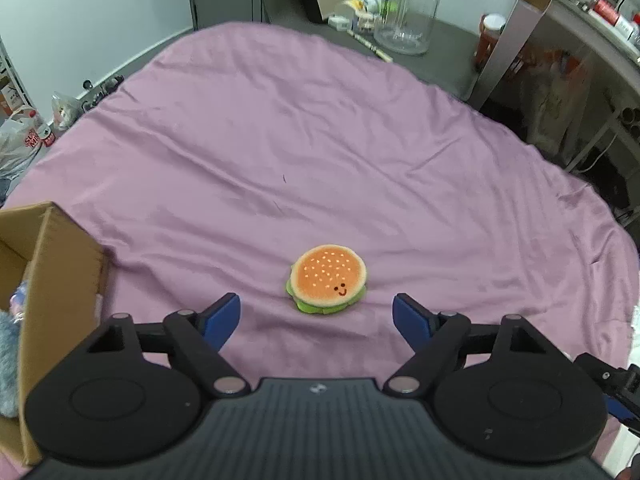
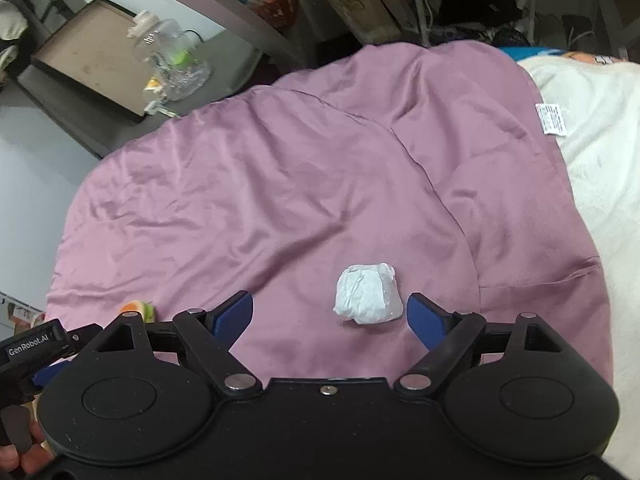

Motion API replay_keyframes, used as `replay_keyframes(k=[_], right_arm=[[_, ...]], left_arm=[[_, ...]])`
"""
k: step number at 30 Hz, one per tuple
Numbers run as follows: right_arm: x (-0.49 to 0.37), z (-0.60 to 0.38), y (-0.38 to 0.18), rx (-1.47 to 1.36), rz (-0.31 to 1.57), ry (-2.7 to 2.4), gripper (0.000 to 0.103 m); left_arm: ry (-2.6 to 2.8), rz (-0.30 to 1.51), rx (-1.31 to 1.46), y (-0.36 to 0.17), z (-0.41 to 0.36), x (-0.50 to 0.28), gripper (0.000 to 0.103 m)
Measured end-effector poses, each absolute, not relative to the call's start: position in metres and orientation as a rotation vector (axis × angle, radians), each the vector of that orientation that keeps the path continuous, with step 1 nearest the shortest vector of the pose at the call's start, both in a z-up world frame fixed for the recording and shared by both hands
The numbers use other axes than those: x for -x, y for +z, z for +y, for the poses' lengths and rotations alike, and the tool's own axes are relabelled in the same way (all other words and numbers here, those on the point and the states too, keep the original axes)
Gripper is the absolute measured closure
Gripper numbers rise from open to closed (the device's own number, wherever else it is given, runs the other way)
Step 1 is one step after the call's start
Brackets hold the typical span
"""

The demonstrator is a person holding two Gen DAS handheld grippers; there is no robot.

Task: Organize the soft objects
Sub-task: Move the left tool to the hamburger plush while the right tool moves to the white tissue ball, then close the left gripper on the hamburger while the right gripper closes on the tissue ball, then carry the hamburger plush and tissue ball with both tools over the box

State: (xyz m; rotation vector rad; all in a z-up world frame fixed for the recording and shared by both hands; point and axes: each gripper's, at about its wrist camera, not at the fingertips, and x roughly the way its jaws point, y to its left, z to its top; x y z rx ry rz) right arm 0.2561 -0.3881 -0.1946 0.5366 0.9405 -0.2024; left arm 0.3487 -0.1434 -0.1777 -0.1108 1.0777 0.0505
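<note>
A plush hamburger toy point(image 1: 327, 279) with a smiling face lies on the purple cloth point(image 1: 280, 140), just ahead of my open, empty left gripper point(image 1: 316, 316). In the right wrist view a crumpled white soft bundle point(image 2: 367, 294) lies on the purple cloth point(image 2: 280, 184), just ahead of my open, empty right gripper point(image 2: 330, 316), slightly right of its middle. The hamburger's edge point(image 2: 138, 309) and the left gripper's body point(image 2: 32, 346) show at the far left there.
An open cardboard box point(image 1: 60, 280) stands at the left, with a fluffy blue thing point(image 1: 8, 364) inside. A clear jar point(image 1: 408, 8) and clutter sit beyond the cloth. A white blanket point(image 2: 592, 160) lies to the right of the cloth.
</note>
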Motion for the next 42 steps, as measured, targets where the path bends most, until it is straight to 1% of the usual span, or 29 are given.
replay_keyframes(k=[4,12,15,16,18,19,20,21,23,26,42], right_arm=[[-0.267,-0.388,-0.207,-0.535,0.976,-0.243,0.021],[-0.284,-0.393,-0.234,-0.550,1.040,-0.331,0.022],[-0.288,-0.391,-0.238,-0.542,1.053,-0.336,0.026],[-0.289,-0.390,-0.239,-0.536,1.057,-0.337,0.029],[-0.291,-0.388,-0.240,-0.525,1.066,-0.343,0.038],[-0.291,-0.387,-0.240,-0.518,1.069,-0.350,0.046],[-0.291,-0.387,-0.241,-0.515,1.071,-0.350,0.052],[-0.291,-0.386,-0.241,-0.523,1.075,-0.342,0.057],[-0.291,-0.384,-0.238,-0.519,1.073,-0.328,0.058],[-0.287,-0.381,-0.231,-0.516,1.061,-0.310,0.058],[-0.239,-0.373,-0.175,-0.501,0.958,-0.307,0.058]], left_arm=[[0.053,1.109,0.100,-0.194,-0.145,-0.364,0.021],[0.047,1.159,0.080,-0.223,-0.148,-0.389,0.021],[0.046,1.171,0.082,-0.231,-0.149,-0.395,0.021],[0.043,1.172,0.079,-0.232,-0.149,-0.397,0.022],[0.036,1.185,0.080,-0.236,-0.150,-0.399,0.030],[0.034,1.191,0.088,-0.237,-0.150,-0.398,0.037],[0.029,1.194,0.101,-0.237,-0.149,-0.398,0.043],[0.025,1.195,0.109,-0.237,-0.148,-0.398,0.046],[0.025,1.193,0.114,-0.234,-0.148,-0.396,0.049],[0.020,1.186,0.116,-0.228,-0.148,-0.393,0.050],[-0.045,1.121,0.127,-0.168,-0.144,-0.346,0.050]])
